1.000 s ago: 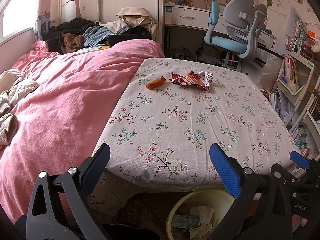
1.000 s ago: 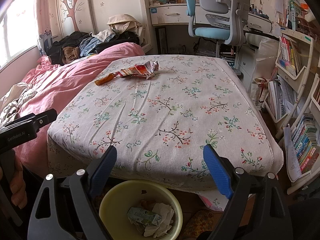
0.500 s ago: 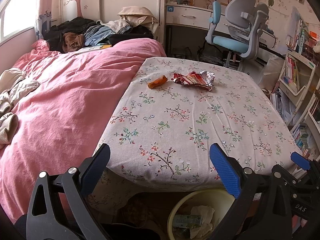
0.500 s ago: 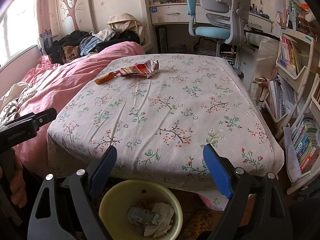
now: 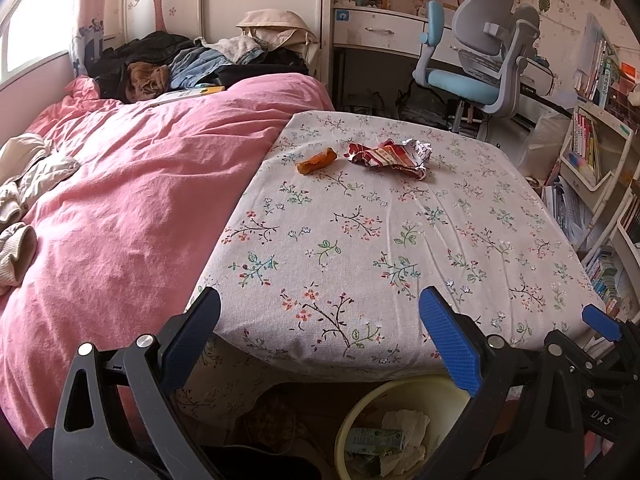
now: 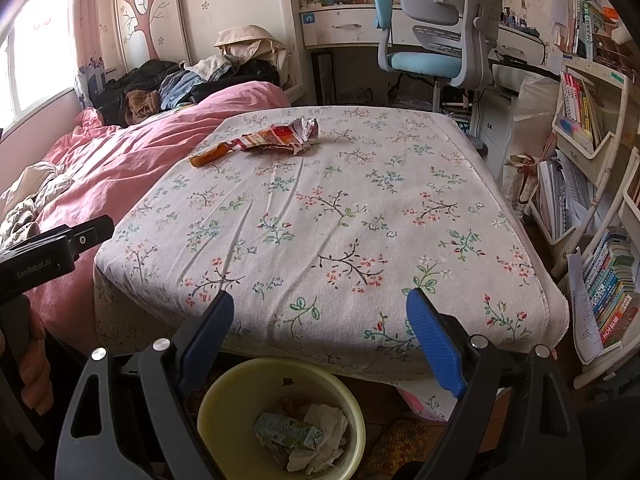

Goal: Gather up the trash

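Crumpled wrapper (image 6: 280, 139) on floral cloth (image 6: 320, 232)

**Two scraps on the floral table**

Ahead of my claws I see a table under a floral cloth (image 5: 360, 240), its near edge just past the fingertips. Far across it lie a crumpled red wrapper (image 5: 390, 156) and, just left of it, a small orange piece (image 5: 316, 161). Below my claws a yellow bin (image 6: 280, 416) sits on the floor.

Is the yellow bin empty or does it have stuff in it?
Not empty. The yellow bin holds a green carton and crumpled white paper at the bottom.
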`<action>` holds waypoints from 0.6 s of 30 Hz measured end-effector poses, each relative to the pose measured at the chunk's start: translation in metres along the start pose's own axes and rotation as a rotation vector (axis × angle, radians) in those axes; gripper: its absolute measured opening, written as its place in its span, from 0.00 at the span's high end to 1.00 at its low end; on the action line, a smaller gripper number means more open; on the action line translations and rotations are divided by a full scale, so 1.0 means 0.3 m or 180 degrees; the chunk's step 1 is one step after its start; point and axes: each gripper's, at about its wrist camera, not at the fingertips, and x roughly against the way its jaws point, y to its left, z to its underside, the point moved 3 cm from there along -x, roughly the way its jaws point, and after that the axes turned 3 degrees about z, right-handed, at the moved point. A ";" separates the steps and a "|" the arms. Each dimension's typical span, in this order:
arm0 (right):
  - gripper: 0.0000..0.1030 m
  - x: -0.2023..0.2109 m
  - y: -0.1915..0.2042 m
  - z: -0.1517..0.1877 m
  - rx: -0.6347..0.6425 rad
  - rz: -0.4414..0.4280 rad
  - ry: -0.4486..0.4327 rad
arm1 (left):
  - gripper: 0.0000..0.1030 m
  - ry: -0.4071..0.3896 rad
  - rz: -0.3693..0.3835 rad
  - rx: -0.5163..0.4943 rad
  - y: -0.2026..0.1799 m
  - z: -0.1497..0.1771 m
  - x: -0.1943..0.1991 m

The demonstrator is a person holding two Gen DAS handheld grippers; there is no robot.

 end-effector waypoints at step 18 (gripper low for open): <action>0.18 -0.004 0.003 0.006 0.0019 -0.0008 0.0016 | 0.07 0.0002 -0.0002 0.0004 0.002 0.001 0.001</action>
